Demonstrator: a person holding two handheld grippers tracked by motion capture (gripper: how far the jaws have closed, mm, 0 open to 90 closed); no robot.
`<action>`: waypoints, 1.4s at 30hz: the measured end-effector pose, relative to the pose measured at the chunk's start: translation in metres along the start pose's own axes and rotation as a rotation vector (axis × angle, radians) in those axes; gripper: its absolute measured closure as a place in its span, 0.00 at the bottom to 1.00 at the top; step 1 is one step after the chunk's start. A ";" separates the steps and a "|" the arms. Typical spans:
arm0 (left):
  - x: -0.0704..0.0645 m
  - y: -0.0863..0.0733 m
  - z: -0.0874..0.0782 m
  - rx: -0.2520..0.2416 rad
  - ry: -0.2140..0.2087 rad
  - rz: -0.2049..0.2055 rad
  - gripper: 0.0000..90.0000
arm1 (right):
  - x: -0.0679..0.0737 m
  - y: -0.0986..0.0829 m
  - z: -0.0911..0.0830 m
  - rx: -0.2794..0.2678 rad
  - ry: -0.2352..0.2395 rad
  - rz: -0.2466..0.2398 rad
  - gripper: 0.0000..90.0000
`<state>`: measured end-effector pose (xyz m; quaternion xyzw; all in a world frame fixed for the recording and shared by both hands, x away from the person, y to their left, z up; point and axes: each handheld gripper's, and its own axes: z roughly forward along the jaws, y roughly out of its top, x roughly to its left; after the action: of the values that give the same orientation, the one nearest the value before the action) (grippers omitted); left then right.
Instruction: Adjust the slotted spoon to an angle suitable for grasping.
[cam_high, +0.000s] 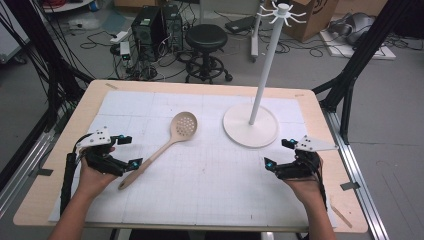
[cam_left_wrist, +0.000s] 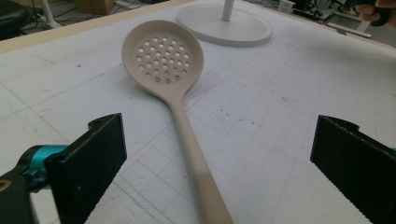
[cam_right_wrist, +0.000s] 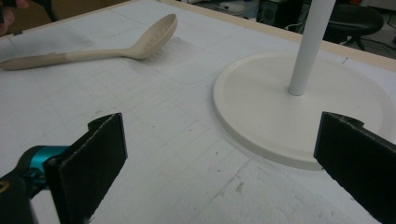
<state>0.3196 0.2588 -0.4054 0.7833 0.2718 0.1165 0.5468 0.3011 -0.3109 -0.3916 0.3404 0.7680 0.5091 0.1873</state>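
Left gripper view: spoon (cam_left_wrist: 180, 93) handle between parted jaws.

Left gripper (cam_high: 129, 151) and right gripper (cam_high: 278, 152): black bodies, each topped by a pale grey three-cornered plate and trailing a black cable along the forearm. Small turquoise fittings mark the jaw mounts. In both gripper views the jaws are flat black blocks with finely ribbed inner faces; a turquoise collar sits behind the left-hand block. Forearms bare, no sleeves.
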 end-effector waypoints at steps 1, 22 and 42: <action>0.000 0.000 0.000 -0.001 0.000 -0.001 0.05 | 0.000 0.000 0.000 0.004 0.007 0.002 0.02; 0.002 0.010 0.042 0.082 0.041 -0.031 0.05 | 0.007 -0.002 0.003 0.037 -0.006 -0.026 0.02; 0.009 -0.002 0.062 0.295 0.090 -0.045 0.18 | 0.008 -0.006 0.009 0.064 -0.007 -0.036 0.02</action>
<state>0.3563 0.2155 -0.4317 0.8429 0.3278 0.0978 0.4154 0.2995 -0.3010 -0.4002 0.3342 0.7893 0.4797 0.1880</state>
